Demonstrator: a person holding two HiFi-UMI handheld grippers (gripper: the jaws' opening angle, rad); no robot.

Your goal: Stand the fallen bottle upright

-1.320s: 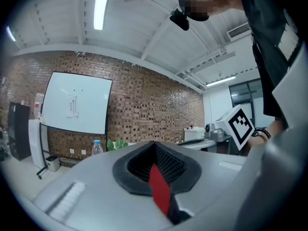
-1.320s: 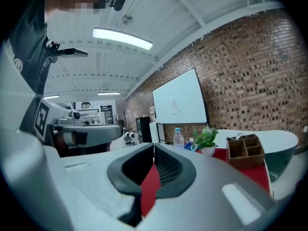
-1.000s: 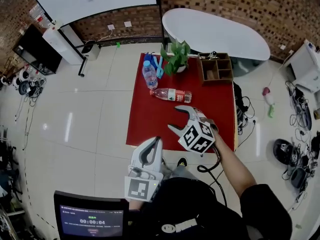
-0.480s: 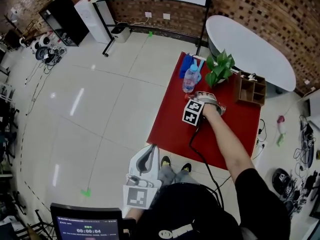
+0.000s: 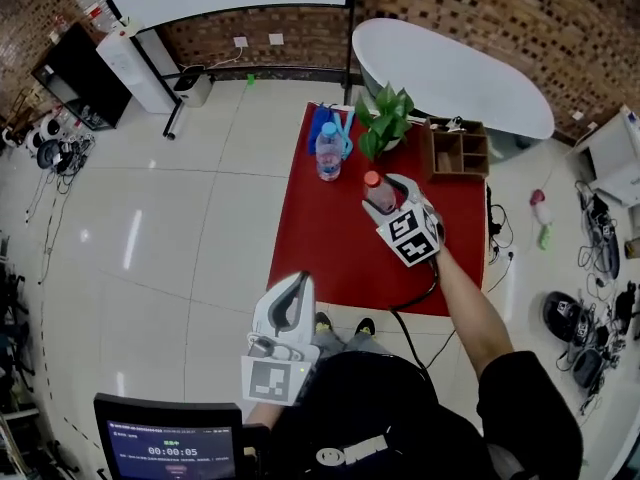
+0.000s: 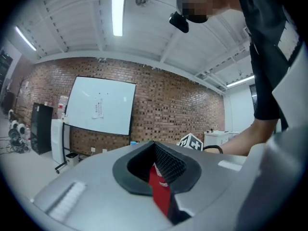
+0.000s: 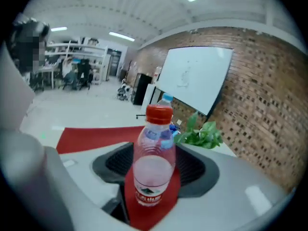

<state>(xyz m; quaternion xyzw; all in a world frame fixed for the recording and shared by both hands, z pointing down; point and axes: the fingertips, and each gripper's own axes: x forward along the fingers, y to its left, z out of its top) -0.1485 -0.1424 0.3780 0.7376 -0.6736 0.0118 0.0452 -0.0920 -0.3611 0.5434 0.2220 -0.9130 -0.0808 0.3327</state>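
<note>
The bottle with the red cap stands upright on the red table, towards the table's far right part, near the potted plant and the wooden compartment box. It is clear plastic with a white and red label, and in the right gripper view its cap points straight up.

The right gripper reaches over the table from the near right, its marker cube facing up. Its 2 jaws stand wide with the bottle between them. They have just been closing a little, and the dark pads lie against the bottle's sides at about label height.

A 2nd bottle, with a blue cap, stands upright further left and well apart from the 1st, near the table's far edge. Something blue lies just behind it. In the right gripper view this blue cap shows right behind the red one, with the plant's leaves to its right.

The left gripper hangs short of the table's near edge, close to the person's body. Its jaws meet at the tips with nothing between them, and only a sliver of red table shows through the gap behind the tips.
</note>
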